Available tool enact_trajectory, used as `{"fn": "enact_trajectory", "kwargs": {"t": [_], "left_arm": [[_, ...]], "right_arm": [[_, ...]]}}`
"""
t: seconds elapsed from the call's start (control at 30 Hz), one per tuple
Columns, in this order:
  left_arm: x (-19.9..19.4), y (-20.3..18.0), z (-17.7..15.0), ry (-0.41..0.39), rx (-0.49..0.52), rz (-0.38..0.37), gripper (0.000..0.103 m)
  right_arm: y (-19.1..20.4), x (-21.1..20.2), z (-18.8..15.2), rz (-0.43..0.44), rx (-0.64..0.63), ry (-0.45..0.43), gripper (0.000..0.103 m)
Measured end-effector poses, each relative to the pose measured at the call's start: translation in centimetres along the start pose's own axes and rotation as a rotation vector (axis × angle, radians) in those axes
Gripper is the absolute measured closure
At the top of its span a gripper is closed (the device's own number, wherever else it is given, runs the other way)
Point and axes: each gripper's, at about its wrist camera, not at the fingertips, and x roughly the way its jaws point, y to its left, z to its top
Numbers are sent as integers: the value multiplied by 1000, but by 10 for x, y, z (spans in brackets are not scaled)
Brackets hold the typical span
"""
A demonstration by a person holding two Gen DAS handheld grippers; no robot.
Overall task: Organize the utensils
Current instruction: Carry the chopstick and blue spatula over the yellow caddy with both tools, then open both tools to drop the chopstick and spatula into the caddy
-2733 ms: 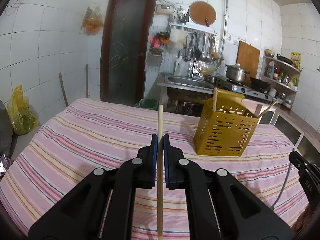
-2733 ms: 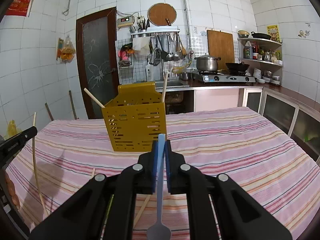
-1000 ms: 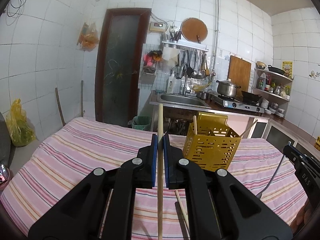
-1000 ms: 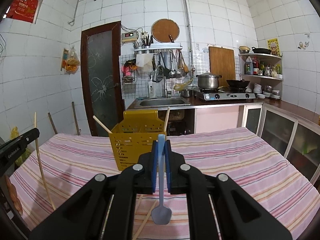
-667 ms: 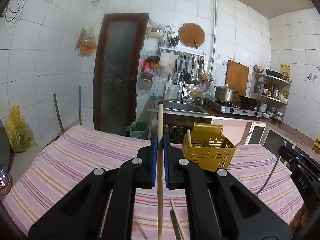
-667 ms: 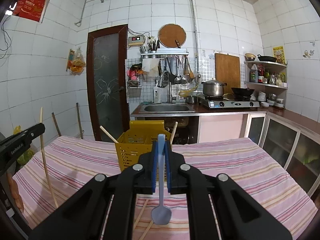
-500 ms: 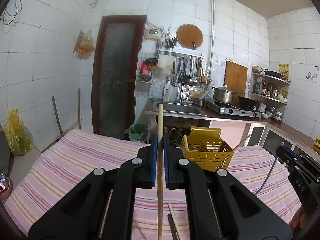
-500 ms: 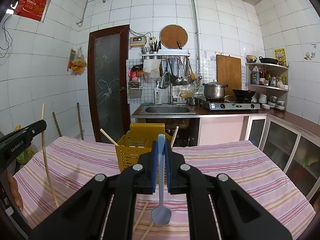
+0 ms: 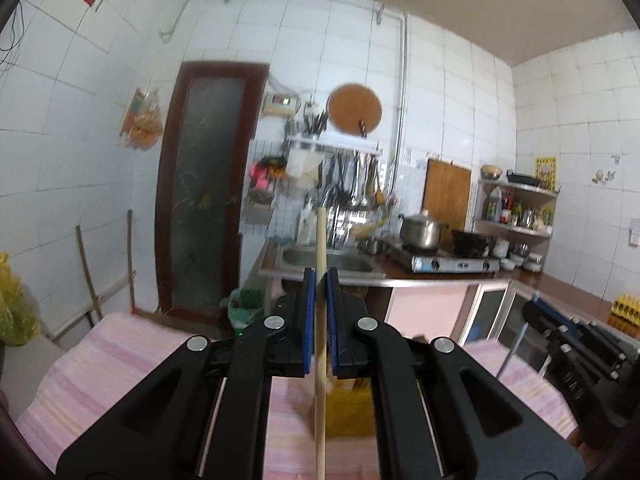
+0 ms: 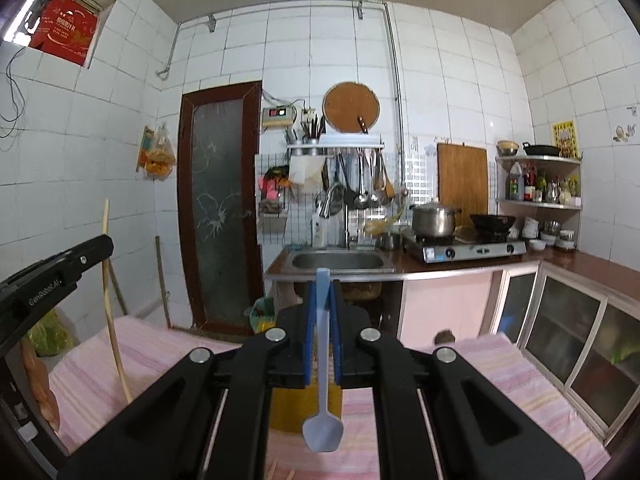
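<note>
My left gripper (image 9: pixel 320 276) is shut on a long wooden chopstick (image 9: pixel 320 400) held upright, high above the table. My right gripper (image 10: pixel 322 286) is shut on a pale blue plastic spoon (image 10: pixel 322 432), bowl end down toward the camera. The yellow perforated utensil basket (image 9: pixel 347 412) stands on the striped tablecloth and is mostly hidden behind both grippers; it also shows in the right wrist view (image 10: pixel 286 408). The left gripper (image 10: pixel 56 276) with its chopstick (image 10: pixel 110 304) shows at the left of the right wrist view. The right gripper (image 9: pixel 576 344) shows at the right of the left wrist view.
A table with a pink striped cloth (image 10: pixel 520 384) fills the foreground. Behind it are a sink (image 10: pixel 336 260), a stove with a pot (image 10: pixel 434 216), shelves (image 10: pixel 538 184), glass-front cabinets (image 10: pixel 576 336), a dark door (image 10: pixel 218 208) and a yellow bag (image 9: pixel 12 312) at the far left.
Both grippers have risen and tilted up, so the basket has dropped in view and is now largely hidden behind the fingers. Both still hold their utensils.
</note>
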Motion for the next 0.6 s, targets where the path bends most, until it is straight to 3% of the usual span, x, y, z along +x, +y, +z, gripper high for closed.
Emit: {"fn": "enact_trajectory", "kwargs": {"t": [0.3,0.6], "left_arm": [[73,-35,28,-154,1,-20,98],[160,-42,-26,-85,-1,16,98]], "right_arm": [[4,73,28,-18,-5,-21,96],[0,142,-8,-10,29,68,96]]}}
